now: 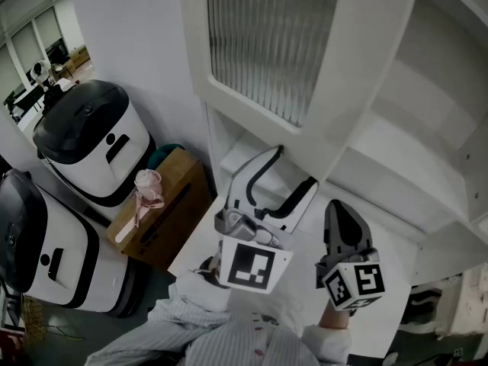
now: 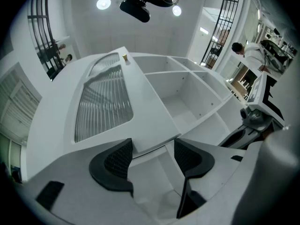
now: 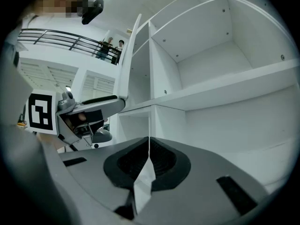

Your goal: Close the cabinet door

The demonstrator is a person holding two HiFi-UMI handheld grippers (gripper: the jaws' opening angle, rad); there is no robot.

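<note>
- White cabinet door with ribbed glass (image 1: 347, 82) stands wide open; closing is not done yet.
- Left gripper (image 2: 152, 156), jaws wide, is by its bottom edge.
- Right gripper (image 3: 147, 161) is pinched together, empty.

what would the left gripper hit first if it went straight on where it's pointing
Probably the lower edge of the open cabinet door, just ahead between the left gripper's open fingers, though depth is hard to judge.
</note>
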